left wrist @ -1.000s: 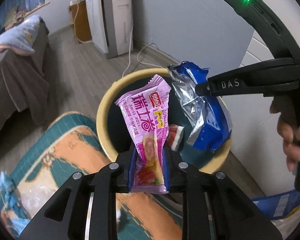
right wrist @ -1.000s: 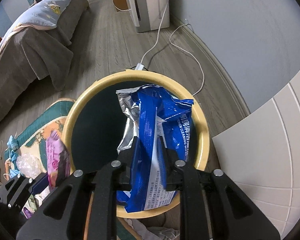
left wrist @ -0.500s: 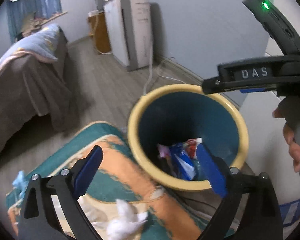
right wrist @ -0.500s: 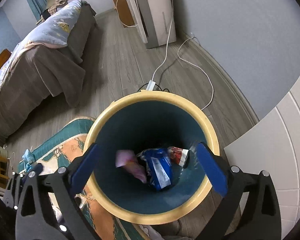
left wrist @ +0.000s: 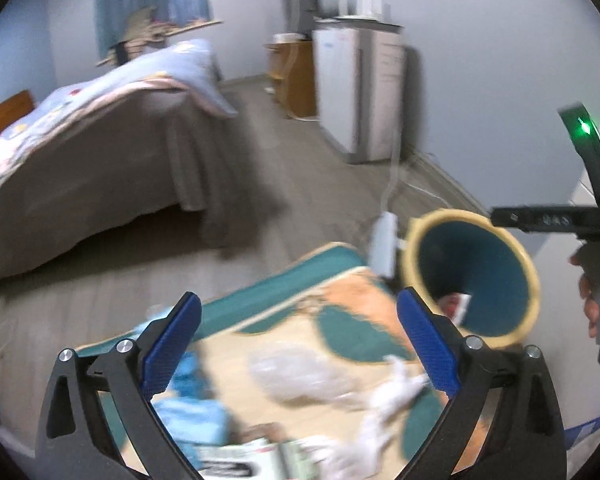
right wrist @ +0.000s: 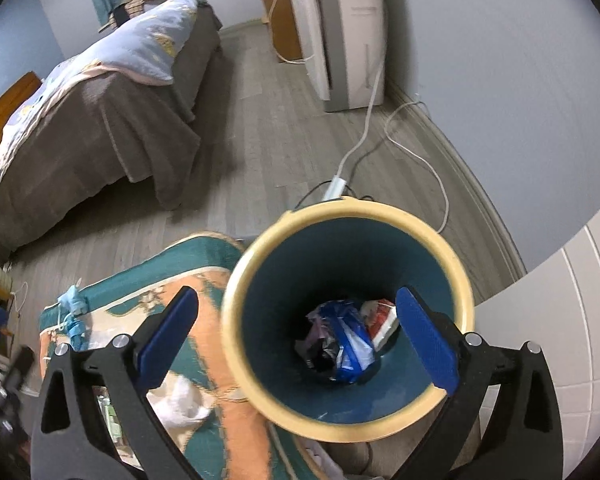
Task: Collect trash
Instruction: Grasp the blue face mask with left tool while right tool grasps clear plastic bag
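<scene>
L gripper (left wrist: 298,344): jaws standing wide apart, nothing between the pads. The log has the L opening widening by a hair; the view shows no grip. R gripper (right wrist: 296,344): also spread fully, empty, hanging above the bin (right wrist: 244,280).

Bin contents, R wrist view: blue wrapper (right wrist: 350,344), a dark crumpled piece at its 9 o'clock, a red/white packet (right wrist: 382,320) at its 2 o'clock. All 3 lying at the bottom, so that part reads as done.

Trash left on the rug (left wrist: 352,332), L wrist view (blurred):
- clear plastic bag (left wrist: 300,372), lying between the L jaws, dead ahead
- white crumpled tissue (left wrist: 388,400), at about 4 o'clock from the bag, near the right-hand pad
- light blue item (left wrist: 188,408), at about 8 o'clock from the bag, under the left-hand pad
- printed paper at the frame's 6 o'clock edge, unreadable

Key relation: L gripper is pointing at the rug pile; R is pointing into the bin, pile at its 8 o'clock. L is nearer, judging by views. Bag has no clear long axis; too blurred to tell.
</scene>
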Action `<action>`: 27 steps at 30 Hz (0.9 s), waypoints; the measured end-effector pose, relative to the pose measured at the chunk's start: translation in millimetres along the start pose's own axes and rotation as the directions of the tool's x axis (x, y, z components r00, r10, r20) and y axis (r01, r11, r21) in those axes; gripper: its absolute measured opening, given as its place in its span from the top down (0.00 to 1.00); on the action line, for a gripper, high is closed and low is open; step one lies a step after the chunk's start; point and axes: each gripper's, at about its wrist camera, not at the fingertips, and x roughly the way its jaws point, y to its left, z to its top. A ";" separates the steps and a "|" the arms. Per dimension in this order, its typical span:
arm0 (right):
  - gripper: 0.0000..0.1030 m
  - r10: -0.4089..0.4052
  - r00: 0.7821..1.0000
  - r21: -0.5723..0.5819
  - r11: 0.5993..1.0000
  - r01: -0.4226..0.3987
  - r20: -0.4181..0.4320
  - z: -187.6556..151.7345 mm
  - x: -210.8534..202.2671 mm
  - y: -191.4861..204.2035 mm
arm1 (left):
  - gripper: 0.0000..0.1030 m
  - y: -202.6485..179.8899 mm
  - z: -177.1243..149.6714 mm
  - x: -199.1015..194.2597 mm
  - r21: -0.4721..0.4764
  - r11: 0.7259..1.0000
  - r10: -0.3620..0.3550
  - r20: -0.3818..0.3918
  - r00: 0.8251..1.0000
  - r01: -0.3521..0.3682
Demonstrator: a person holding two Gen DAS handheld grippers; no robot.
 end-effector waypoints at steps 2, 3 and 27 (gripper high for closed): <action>0.06 0.004 1.000 -0.031 1.000 -0.004 0.001 -0.3 -1.1 15.2 | 0.05 24.6 -1.8 -10.4 -0.038 0.999 0.030 -0.002 1.000 -0.031; 0.06 0.003 1.000 -0.045 0.999 -0.003 0.002 -0.6 -1.5 22.8 | 0.05 37.6 -2.9 -13.1 -0.058 0.997 0.045 -0.002 0.999 -0.045; 0.06 0.034 0.995 -0.370 0.926 -0.068 -0.099 -45.8 51.7 200.2 | 0.05 178.5 -73.1 9.3 -0.165 0.972 0.148 -0.115 0.982 -0.165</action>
